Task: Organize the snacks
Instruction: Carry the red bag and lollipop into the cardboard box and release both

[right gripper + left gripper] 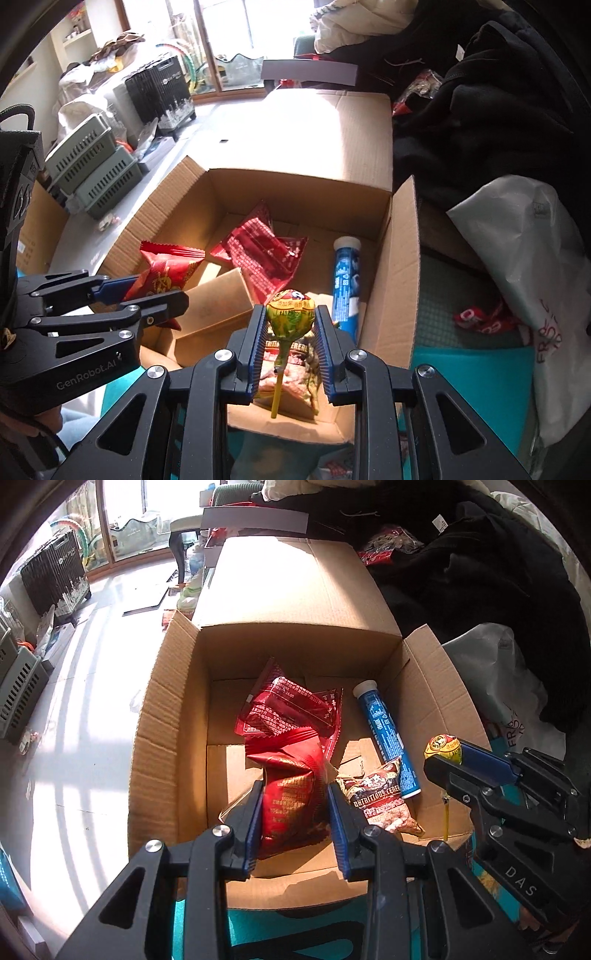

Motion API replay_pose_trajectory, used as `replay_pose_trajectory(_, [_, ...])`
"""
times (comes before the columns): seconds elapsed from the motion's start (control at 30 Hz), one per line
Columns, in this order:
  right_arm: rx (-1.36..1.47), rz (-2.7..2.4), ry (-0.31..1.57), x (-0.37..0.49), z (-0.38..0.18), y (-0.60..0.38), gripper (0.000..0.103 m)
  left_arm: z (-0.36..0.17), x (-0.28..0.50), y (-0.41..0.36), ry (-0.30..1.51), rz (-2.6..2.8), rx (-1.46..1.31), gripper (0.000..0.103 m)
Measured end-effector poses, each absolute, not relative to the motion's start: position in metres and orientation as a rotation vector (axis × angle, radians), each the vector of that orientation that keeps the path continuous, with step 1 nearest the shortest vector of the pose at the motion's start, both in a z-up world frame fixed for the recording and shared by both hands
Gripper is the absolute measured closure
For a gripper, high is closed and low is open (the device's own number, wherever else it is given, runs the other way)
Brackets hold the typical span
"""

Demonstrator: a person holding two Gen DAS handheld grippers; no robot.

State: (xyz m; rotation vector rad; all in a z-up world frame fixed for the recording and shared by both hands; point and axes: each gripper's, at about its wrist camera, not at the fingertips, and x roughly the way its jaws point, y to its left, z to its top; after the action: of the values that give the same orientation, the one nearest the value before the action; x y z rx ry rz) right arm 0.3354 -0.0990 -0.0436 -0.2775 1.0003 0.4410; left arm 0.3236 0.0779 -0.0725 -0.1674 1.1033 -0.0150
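Poised over the cardboard box (295,602), the left gripper (295,812) is clamping a red snack packet (291,797) and, at three o'clock, the right gripper (290,332) is pinching a lollipop (290,314); each should be releasing low, into bare floor beside the blue tube (388,738).

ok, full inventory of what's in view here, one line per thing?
cardboard box: 1, brown, open, centre, below both grippers
red snack packets: 2, red, loose on the box floor
held red packet: 1, red and gold, between the left gripper's pads, over the box
blue tube: 1, blue with white cap, lying along the box's right wall
cereal packet: 1, dark with red, box floor near corner
lollipop: 1, yellow-green wrapper, yellow stick, in the right gripper
slotted baskets: 2, grey-green, stacked, on the floor at left
white plastic bag: 1, right of box
left gripper: black, blue pads, shut on packet
right gripper: black, blue pads, shut on lollipop
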Motion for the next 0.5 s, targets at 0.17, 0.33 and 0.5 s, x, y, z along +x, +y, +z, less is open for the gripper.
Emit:
replay_pose_trajectory(0.17, [-0.294,0.413,1.017,0.34,-0.054,-0.096,0.077,-0.077,0.328,0.081,1.108,0.047,-0.107,0.071])
replay_pose_trajectory(0.33, [-0.309,0.355,1.028,0.345,-0.058,-0.098,0.068,-0.079,0.33,0.08,1.141,0.061,-0.077,0.071])
replay_pose_trajectory(0.5, [-0.319,0.319,0.993,0.34,-0.048,-0.099,0.041,-0.072,0.327,0.079,1.13,0.074,-0.068,0.071])
